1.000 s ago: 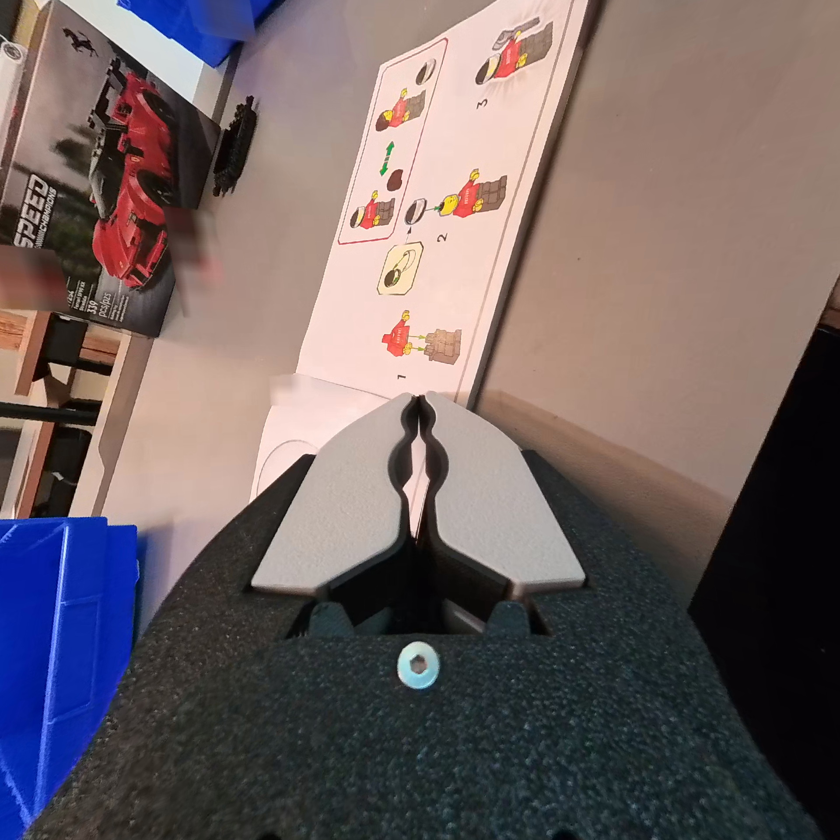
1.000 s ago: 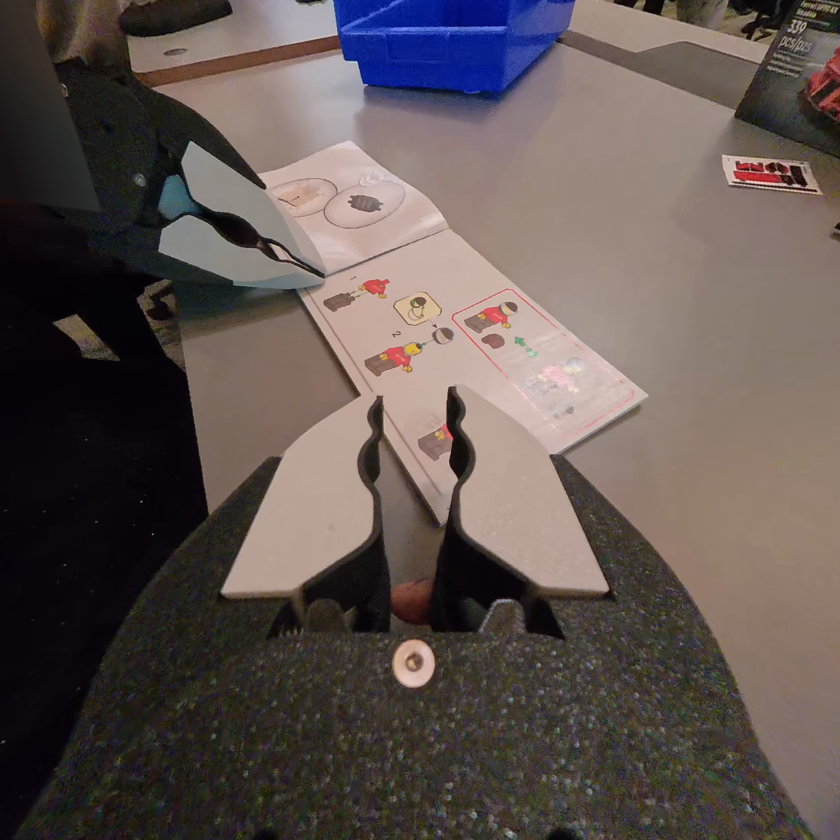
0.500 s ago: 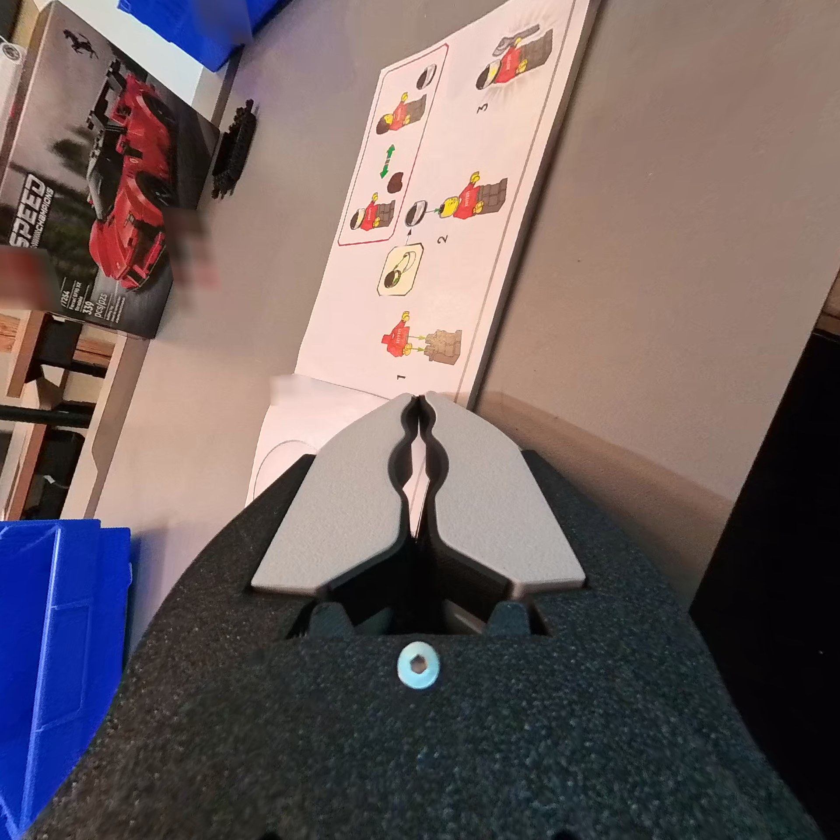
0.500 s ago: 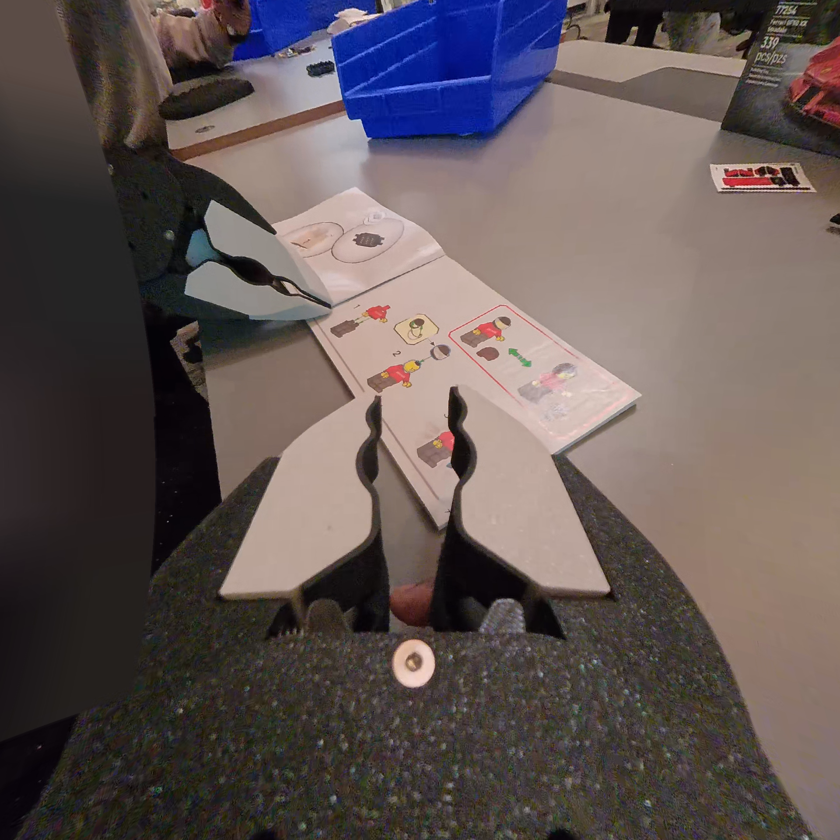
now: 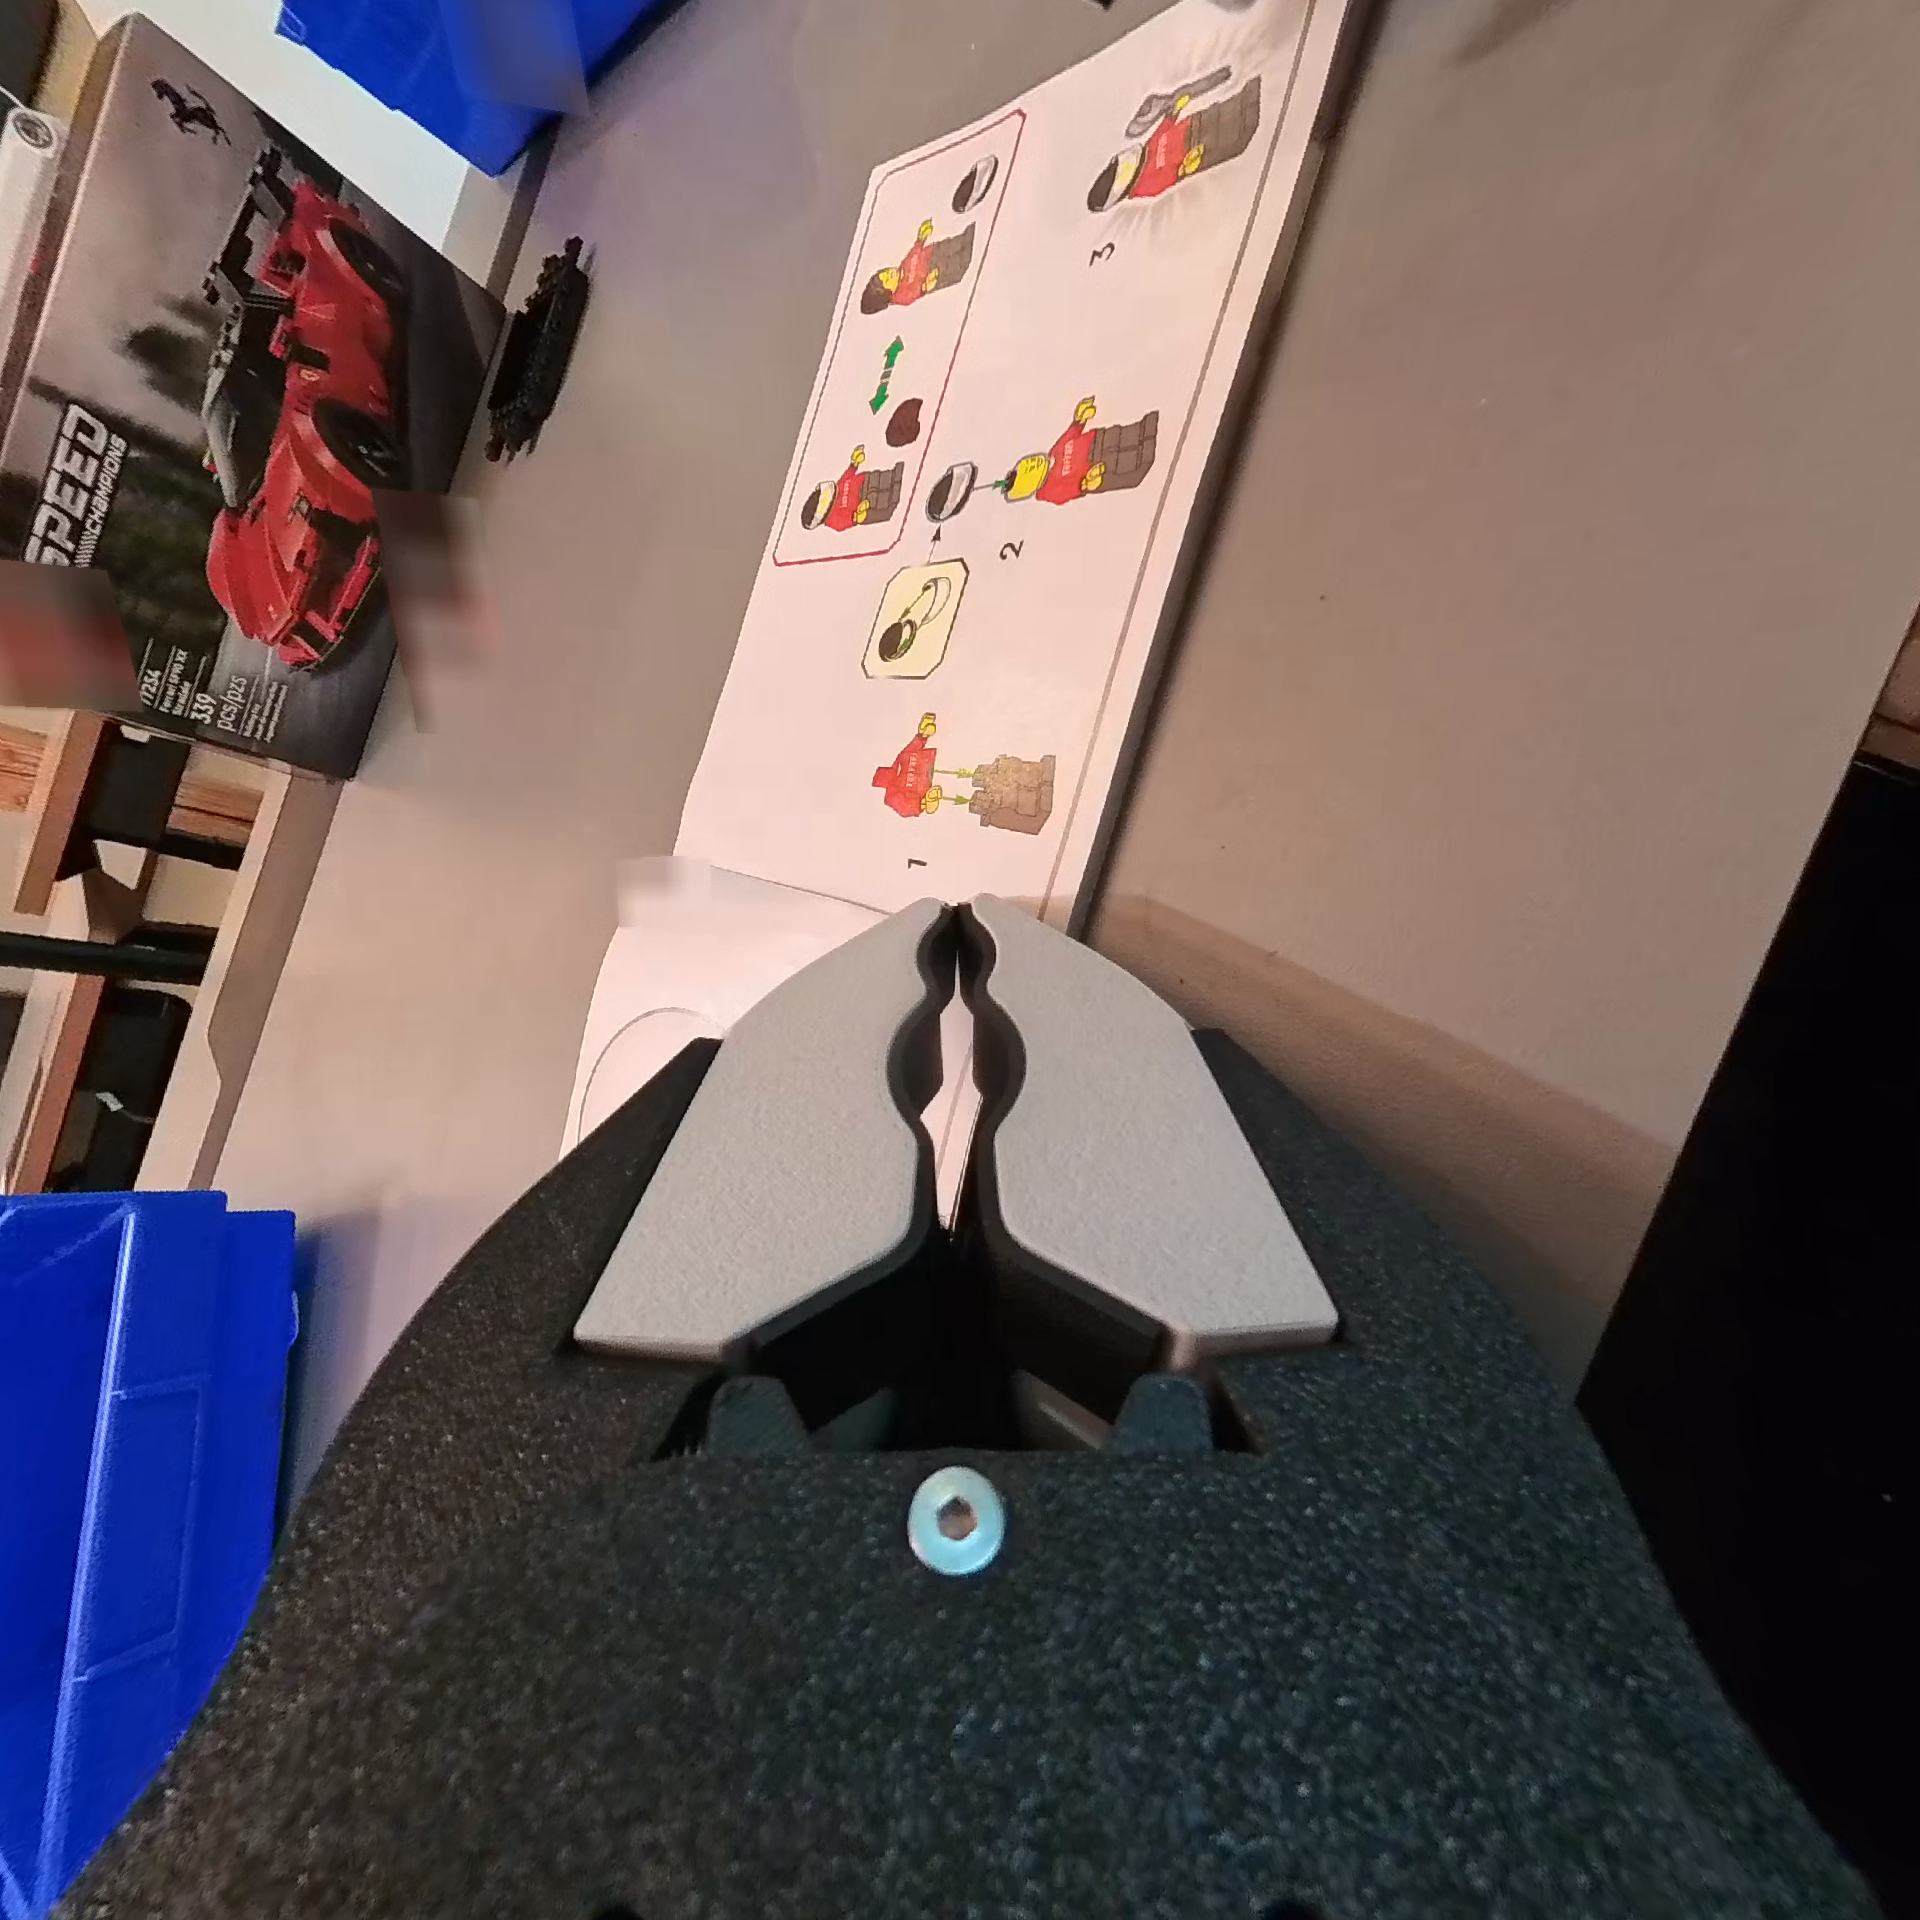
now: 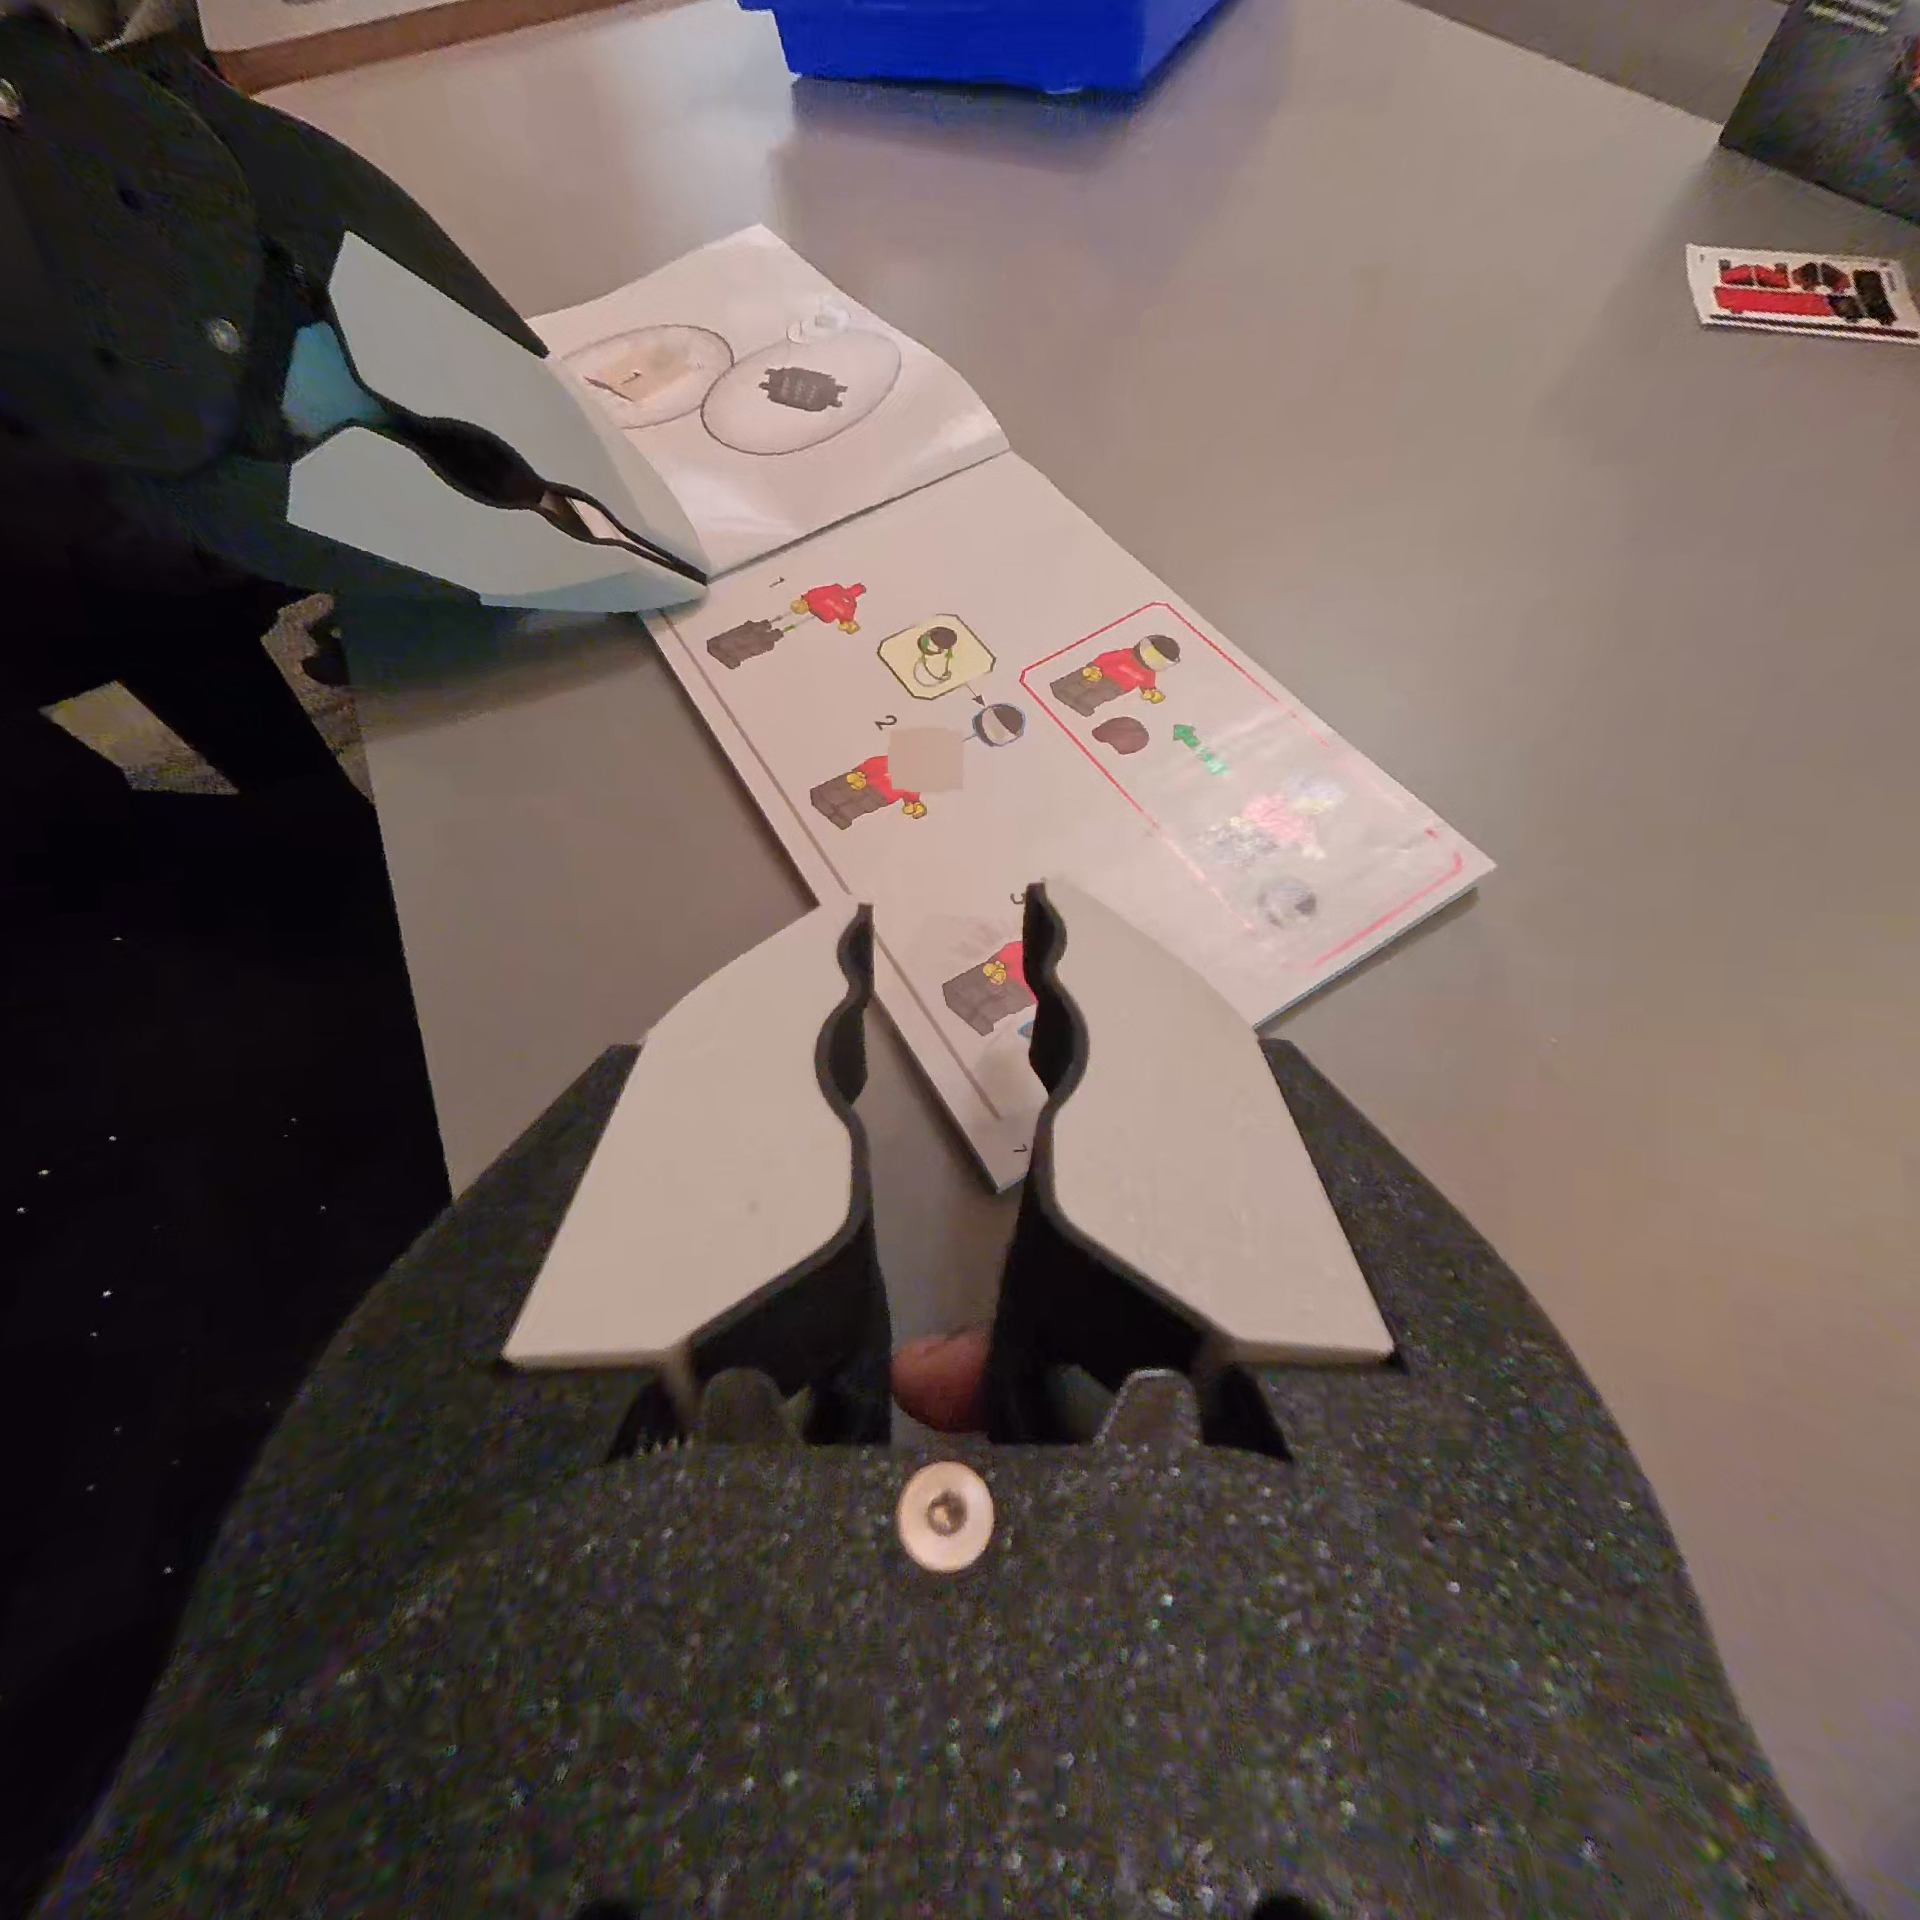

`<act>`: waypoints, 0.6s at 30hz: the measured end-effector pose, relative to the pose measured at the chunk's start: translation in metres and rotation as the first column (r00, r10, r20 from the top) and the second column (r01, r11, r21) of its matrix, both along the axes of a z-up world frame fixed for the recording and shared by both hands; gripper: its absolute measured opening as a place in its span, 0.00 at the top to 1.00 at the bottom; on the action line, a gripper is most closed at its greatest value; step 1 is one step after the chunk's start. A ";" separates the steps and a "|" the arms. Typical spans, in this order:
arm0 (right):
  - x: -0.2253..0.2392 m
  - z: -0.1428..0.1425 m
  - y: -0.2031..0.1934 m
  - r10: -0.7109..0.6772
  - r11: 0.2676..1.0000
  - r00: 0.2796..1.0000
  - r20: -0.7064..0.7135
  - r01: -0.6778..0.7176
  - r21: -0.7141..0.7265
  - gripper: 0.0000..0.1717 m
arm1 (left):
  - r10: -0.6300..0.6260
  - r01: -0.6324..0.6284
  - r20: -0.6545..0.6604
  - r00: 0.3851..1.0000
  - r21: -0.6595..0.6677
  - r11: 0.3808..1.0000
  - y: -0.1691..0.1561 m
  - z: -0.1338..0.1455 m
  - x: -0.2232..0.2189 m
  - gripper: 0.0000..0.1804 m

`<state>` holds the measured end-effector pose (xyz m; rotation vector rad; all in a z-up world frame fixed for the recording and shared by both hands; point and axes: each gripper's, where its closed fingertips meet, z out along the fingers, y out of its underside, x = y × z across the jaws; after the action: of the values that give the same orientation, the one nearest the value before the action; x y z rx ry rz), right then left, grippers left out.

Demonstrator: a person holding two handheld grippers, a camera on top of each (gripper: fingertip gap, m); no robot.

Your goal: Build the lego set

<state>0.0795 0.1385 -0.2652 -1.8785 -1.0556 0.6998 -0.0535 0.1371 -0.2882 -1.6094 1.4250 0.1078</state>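
An open instruction booklet [image 6: 1039,748] lies on the grey table [image 6: 1455,582] near its front edge. My left gripper [image 5: 956,912] is turned on its side and shut on the booklet's left page [image 6: 790,416], which curls up at the fold. It also shows in the right wrist view [image 6: 675,569], where a white sliver of paper sits between its fingers [image 6: 468,416]. My right gripper [image 6: 945,904] is open and empty, just above the booklet's near corner. The booklet also shows in the left wrist view [image 5: 1039,520].
A dark box with a red car picture [image 5: 239,416] stands on the table, also in the right wrist view [image 6: 1839,135]. There are a sticker sheet [image 6: 1808,296], a small black part [image 5: 540,353] and blue bins [image 6: 987,42] [image 5: 104,1507]. The table's edge [image 6: 384,831] drops off at left. Across from one pair of fingers to the other is roughly 15 cm.
The right gripper tilted up, then came back down over the booklet's near corner, still open. The left gripper stayed shut on the page and hardly moved.
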 end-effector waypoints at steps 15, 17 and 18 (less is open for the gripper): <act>-0.001 -0.009 0.001 -0.012 1.000 0.997 0.073 0.013 -0.010 0.85 | -0.005 0.005 0.016 1.000 -0.006 1.000 0.000 0.000 0.000 1.00; -0.001 -0.011 0.001 -0.011 1.000 0.996 0.093 0.012 -0.008 0.85 | -0.006 0.006 0.018 1.000 -0.006 1.000 0.000 0.000 0.000 1.00; -0.001 -0.012 0.001 -0.011 1.000 0.995 0.101 0.012 -0.008 0.85 | -0.006 0.006 0.019 1.000 -0.006 1.000 0.000 0.000 0.000 1.00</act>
<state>0.0781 0.1395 -0.2777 -1.9427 -1.1061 0.6084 -0.0532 0.1370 -0.2882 -1.6072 1.4170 0.0843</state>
